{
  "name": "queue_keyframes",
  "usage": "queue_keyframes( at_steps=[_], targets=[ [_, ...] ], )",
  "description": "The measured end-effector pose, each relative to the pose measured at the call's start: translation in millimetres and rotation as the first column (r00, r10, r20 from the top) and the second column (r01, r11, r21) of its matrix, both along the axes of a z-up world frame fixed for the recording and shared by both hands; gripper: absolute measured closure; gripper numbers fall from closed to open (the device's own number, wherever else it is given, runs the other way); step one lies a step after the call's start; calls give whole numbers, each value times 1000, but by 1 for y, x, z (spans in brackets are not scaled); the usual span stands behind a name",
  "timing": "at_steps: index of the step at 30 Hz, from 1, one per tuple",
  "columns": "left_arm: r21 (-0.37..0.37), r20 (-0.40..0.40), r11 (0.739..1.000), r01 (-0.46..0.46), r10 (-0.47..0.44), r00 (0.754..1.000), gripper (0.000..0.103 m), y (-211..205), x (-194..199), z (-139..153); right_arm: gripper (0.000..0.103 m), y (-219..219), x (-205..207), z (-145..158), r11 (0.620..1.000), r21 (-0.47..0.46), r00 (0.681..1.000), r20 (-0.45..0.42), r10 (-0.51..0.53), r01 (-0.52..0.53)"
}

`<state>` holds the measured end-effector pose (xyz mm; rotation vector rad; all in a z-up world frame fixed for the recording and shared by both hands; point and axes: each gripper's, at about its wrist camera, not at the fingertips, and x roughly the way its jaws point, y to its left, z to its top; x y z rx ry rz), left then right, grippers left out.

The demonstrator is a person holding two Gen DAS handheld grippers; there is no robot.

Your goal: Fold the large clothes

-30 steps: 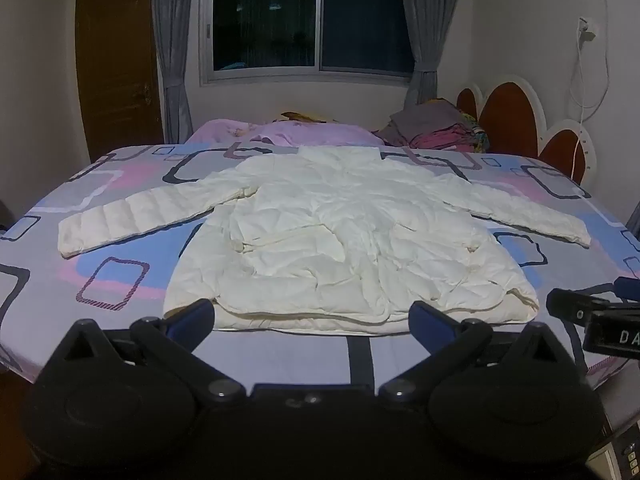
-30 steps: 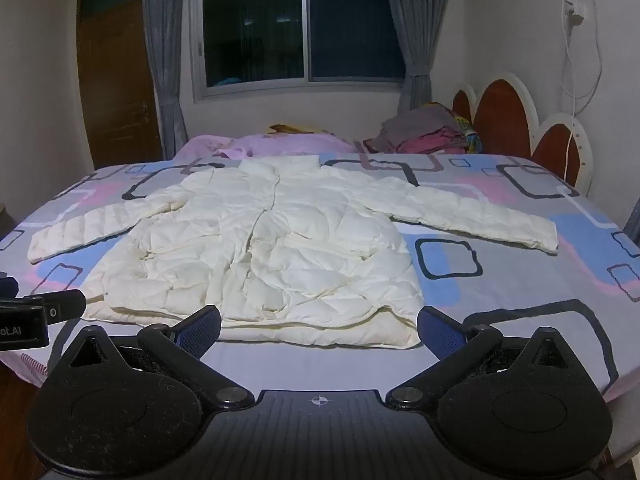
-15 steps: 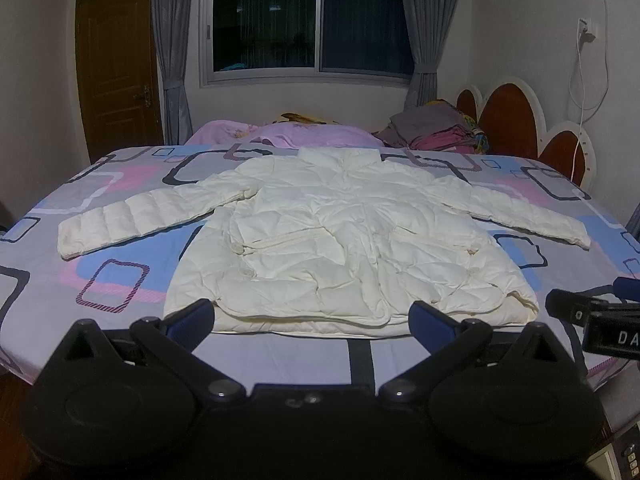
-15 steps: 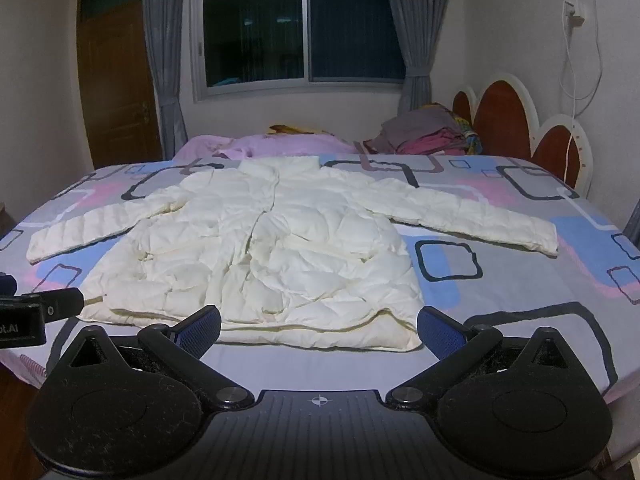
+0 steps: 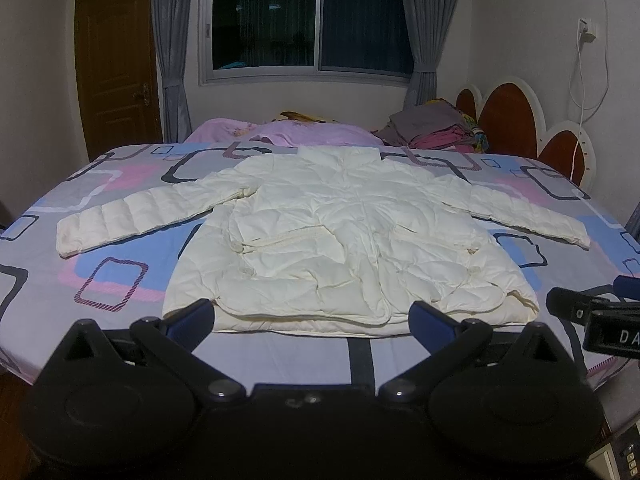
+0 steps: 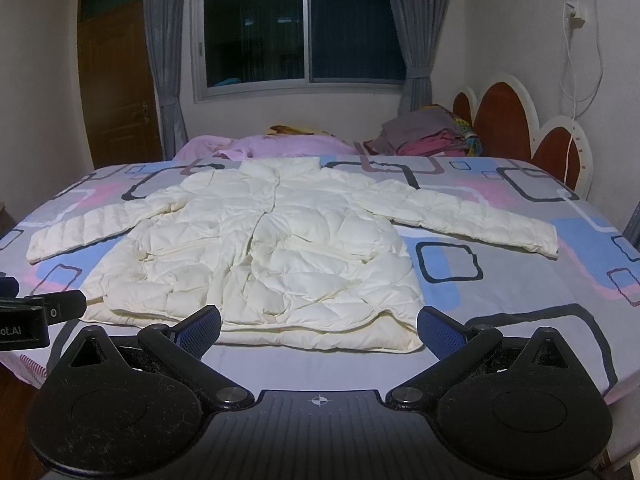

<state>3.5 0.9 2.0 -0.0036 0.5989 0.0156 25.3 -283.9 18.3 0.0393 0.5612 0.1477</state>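
A cream puffer jacket lies flat and front up on the bed, collar toward the window, both sleeves spread out sideways. My left gripper hovers open just before the jacket's hem, nothing between its blue-tipped fingers. My right gripper is likewise open in front of the hem, holding nothing. Each gripper shows at the edge of the other's view: the right one at the right, the left one at the left.
The bed has a grey sheet with blue and pink squares. A pink pillow and a pile of folded clothes lie at the far side. A wooden headboard stands right; a door is at back left.
Both grippers have shifted only slightly; the jacket lies as before and nothing was taken hold of.
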Motion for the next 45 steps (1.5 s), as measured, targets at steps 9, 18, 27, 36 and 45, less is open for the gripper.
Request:
queue_keyframes(
  at_steps=[9,18,27,36,45],
  targets=[
    [0,0,1000,0,0,1000,0,0,0,-1,0,0,0,0,1000,0,1000,2,1,-1],
    [0,1,1000,-1,1,1000,0,0,0,-2,0,2,0,1,1000,-2,1000,1,0,0],
    [-4,-1,1000,-3,3,1000,0,1,0,-5,0,2,0,1,1000,-1,1000,0,1,-1],
    [-5,0,1000,-4,4,1000,0,2,0,-5,0,2,1,1,1000,0,1000,-1,0,0],
    [-6,-1,1000,-3,3,1000,0,3,1,-5,0,2,1,1,1000,0,1000,-1,0,0]
  ],
)
